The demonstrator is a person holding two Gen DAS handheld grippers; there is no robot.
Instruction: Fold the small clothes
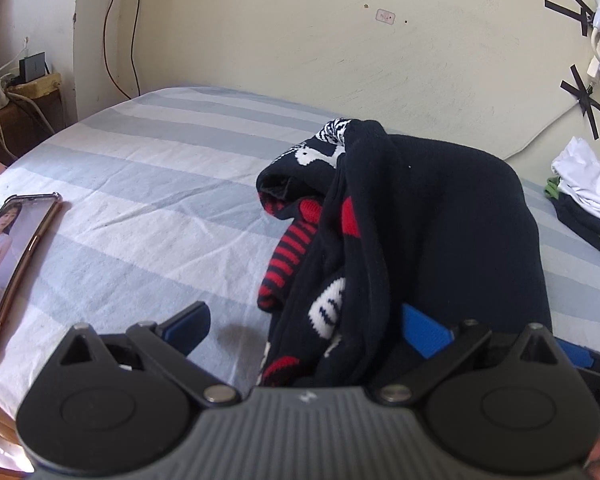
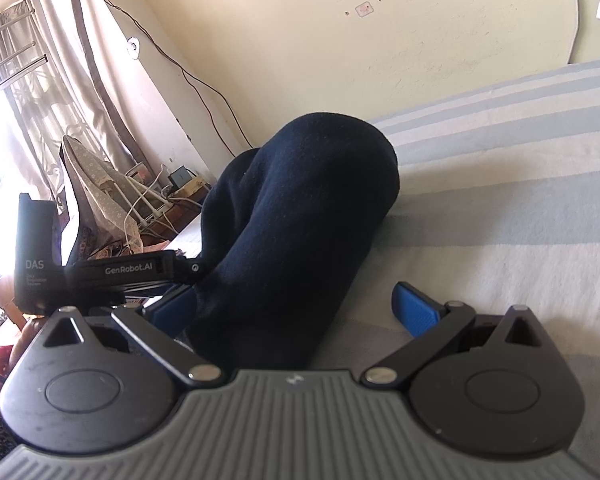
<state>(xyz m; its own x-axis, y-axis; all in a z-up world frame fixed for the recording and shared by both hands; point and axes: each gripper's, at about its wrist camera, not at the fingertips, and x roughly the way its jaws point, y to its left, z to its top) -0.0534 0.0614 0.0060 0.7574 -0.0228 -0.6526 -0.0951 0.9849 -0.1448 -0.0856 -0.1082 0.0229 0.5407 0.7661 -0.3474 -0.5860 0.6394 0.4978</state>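
A small dark navy knitted garment (image 1: 440, 224) with red stripes and white patterns lies bunched on the striped bedsheet (image 1: 140, 184). My left gripper (image 1: 304, 328) is open, its blue fingers spread, and the cloth's near edge lies between them. In the right wrist view the same garment (image 2: 308, 216) shows as a plain navy hump. My right gripper (image 2: 296, 308) is open around its near end. The left gripper's black body (image 2: 128, 272) shows at the left, touching the cloth.
A phone (image 1: 8, 264) with a lit screen lies on the bed at the left. A stack of folded white and dark clothes (image 1: 588, 200) sits at the right by the wall. Cables, a curtain and clutter (image 2: 112, 184) stand beyond the bed's far end.
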